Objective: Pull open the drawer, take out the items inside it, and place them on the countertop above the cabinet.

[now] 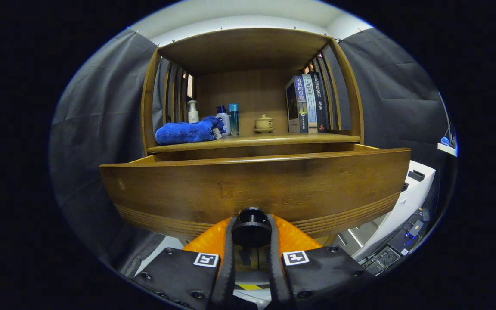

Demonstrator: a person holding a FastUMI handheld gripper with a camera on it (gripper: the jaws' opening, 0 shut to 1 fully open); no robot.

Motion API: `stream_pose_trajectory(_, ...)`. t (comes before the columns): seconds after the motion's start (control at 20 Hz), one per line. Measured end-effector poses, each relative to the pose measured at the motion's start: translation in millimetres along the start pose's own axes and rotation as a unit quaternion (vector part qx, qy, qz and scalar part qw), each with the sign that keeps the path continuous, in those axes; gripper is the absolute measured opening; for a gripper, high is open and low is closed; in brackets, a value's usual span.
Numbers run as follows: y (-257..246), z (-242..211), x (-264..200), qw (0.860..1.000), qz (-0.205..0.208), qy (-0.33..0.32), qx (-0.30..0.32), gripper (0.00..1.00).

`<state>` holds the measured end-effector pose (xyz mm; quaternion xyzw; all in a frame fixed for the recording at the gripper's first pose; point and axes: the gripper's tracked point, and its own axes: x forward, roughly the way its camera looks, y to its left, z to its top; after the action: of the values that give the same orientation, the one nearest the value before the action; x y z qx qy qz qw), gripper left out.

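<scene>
Two fingers clamped on the drawer knob

Both fingers of the gripper (251, 234) are pressed against the knob (251, 226) of the drawer (256, 185), which is seen partly pulled out beneath the countertop (274, 140). A slip off the small round knob could be caused by a skewed pull. Its contents are hidden behind the broad wooden front

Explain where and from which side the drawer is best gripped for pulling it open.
Grip the round black knob low on the drawer front's middle, straight from the front. It juts out alone from the smooth curved panel, and the gripper fingers already close on its two sides.
</scene>
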<state>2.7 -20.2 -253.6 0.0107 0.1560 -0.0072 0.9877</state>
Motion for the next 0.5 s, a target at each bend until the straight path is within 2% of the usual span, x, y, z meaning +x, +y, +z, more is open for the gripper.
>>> stream_pose_trajectory(0.5,2,-5,-31,1.000,0.008,0.011,-0.005,0.40)
